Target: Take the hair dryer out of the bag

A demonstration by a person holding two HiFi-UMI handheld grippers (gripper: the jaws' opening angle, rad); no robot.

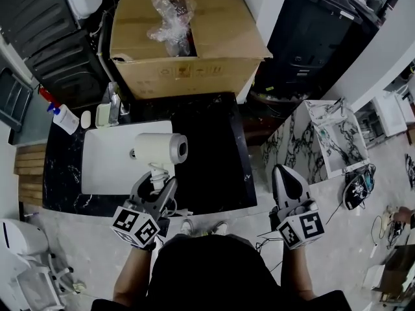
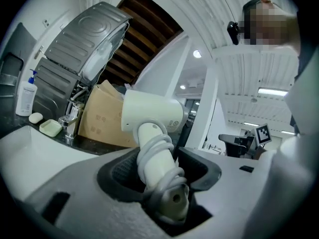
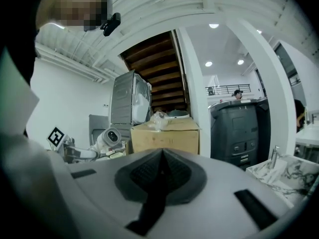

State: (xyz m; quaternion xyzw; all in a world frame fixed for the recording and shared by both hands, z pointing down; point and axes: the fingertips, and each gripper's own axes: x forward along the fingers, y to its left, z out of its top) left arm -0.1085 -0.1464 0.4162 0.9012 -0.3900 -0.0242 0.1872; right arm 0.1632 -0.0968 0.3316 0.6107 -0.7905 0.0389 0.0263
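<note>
– How is the hair dryer [image 1: 160, 149] seen, and where is it found?

– A white dryer is shown, with a short round barrel and a straight handle. In the head view the barrel is laid level, its open end turned to the right of the picture. It is held up over the right edge of the white basin [image 1: 110, 164] that is set in the black counter [image 1: 217, 148]. It is well apart from the cardboard box [image 1: 188, 41] behind, on which crumpled clear plastic [image 1: 172, 15] is lying.

– By what is it held?

– The lower handle is pinched by the left gripper [image 1: 155, 188], whose jaws are kept wide around it. The right gripper [image 1: 282, 172] is carried off to the right, beyond the counter, and nothing is held by it.

– What is added by the left gripper view?

– There the hair dryer [image 2: 149, 113] is seen from below the handle. A pale cord is seen wound in loops round the handle, and the handle's butt end is seated between the dark pads of the left gripper [image 2: 164, 180]. A soap bottle [image 2: 26, 96], a tap [image 2: 70, 122] and the cardboard box [image 2: 102, 116] are shown behind.

– And by the right gripper view?

– The jaws of the right gripper [image 3: 160, 171] are seen pressed together, pad against pad, with nothing between. The hair dryer [image 3: 107, 138] is caught small at the left, its round open end facing the camera. The cardboard box [image 3: 167, 136] and a dark bin [image 3: 239, 128] are shown beyond.
</note>
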